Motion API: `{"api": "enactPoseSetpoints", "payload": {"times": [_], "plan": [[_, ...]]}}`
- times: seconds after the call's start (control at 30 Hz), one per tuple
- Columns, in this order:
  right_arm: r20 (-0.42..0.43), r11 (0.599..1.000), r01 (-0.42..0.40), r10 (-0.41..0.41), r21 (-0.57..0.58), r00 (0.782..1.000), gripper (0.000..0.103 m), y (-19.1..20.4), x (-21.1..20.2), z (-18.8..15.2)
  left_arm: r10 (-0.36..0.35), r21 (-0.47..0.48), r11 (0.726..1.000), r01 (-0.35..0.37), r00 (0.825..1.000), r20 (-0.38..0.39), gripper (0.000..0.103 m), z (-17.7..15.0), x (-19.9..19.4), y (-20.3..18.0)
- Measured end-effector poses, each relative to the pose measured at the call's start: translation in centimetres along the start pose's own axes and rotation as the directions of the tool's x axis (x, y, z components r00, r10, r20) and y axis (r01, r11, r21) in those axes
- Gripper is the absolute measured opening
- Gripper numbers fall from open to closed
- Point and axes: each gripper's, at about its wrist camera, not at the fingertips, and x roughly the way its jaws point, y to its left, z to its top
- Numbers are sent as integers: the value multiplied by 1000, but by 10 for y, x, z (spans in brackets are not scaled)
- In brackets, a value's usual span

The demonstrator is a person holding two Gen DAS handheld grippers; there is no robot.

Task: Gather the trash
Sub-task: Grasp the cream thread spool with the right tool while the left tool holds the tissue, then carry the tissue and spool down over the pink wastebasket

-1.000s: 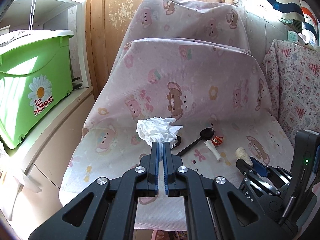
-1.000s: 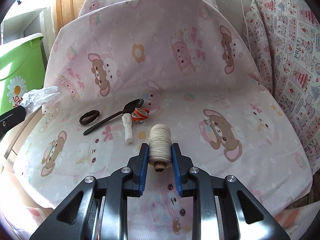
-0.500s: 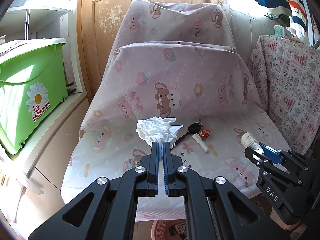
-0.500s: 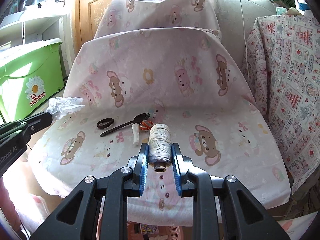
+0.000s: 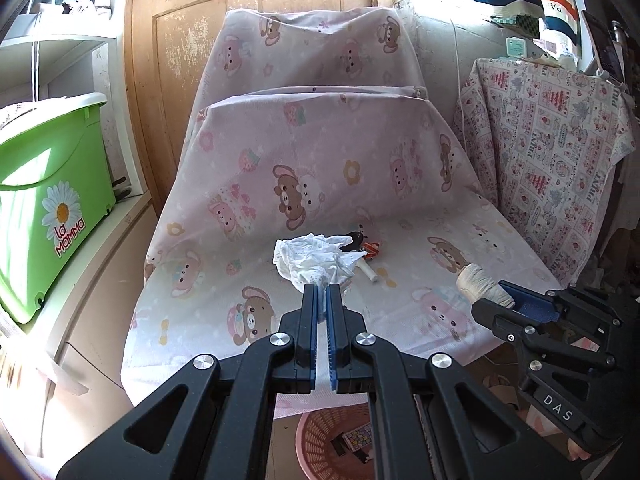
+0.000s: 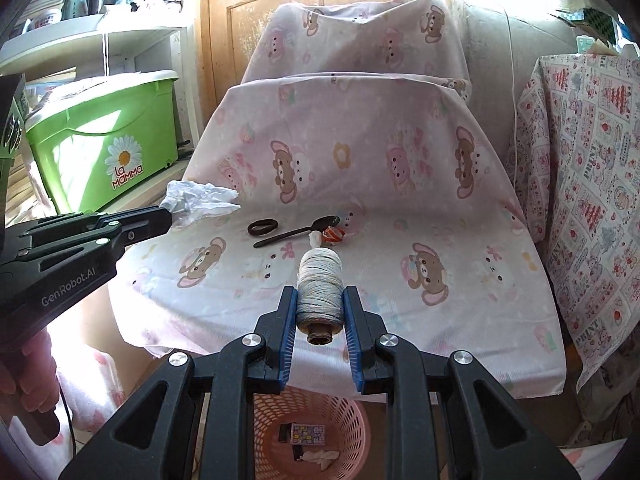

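Note:
My left gripper (image 5: 322, 292) is shut on a crumpled white tissue (image 5: 316, 258) and holds it above the front of the pink bear-print seat (image 5: 224, 280). In the right wrist view the left gripper (image 6: 166, 216) and the tissue (image 6: 200, 200) hang at the left. A cream spool of thread (image 6: 320, 280) sits clamped in my right gripper (image 6: 320, 292), lifted off the seat; the left wrist view shows this spool (image 5: 478, 278) at the right. On the seat lie a black spoon (image 6: 296, 232), a black hair tie (image 6: 262, 226), a small white stick (image 6: 315, 238) and an orange wrapper (image 6: 334, 234).
A pink mesh basket (image 6: 352, 412) stands on the floor below the seat's front edge, with a small box and a bit of paper inside. A green lidded box (image 6: 104, 140) sits on a shelf at the left. A patterned cloth (image 6: 580, 200) hangs at the right.
Both grippers have drawn back and up from the seat, carrying the tissue and the spool. The pink basket on the floor has come into view below them.

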Motion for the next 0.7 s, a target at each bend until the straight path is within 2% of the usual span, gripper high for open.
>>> {"api": "enactPoseSetpoints", "payload": {"times": [0.1,0.17,0.23,0.33,0.5,0.57,0.7], "plan": [[-19,999,-43,43,-8,999,25,5,-5,-2,6,17,1000,-6,1000,-14,4,-4,1,-2],[-56,997,-64,62,-32,996,25,12,2,-8,40,30,999,-38,997,-59,4,-9,11,-3],[-86,997,-57,53,-44,995,25,17,8,-12,16,-2,1000,-17,995,-99,4,-12,16,2],[-92,995,-95,91,-39,992,25,21,6,-14,-29,-39,999,24,990,-139,4,-16,16,6],[-120,990,-131,125,-48,985,25,24,0,-21,-62,-23,998,60,990,-125,4,-20,8,4],[-188,977,-204,190,-57,963,25,28,5,-27,-45,-9,999,44,987,-154,4,-23,12,2],[-323,964,-247,204,-100,924,25,43,22,-49,-149,-129,984,127,972,-182,4,-22,8,14]]}}
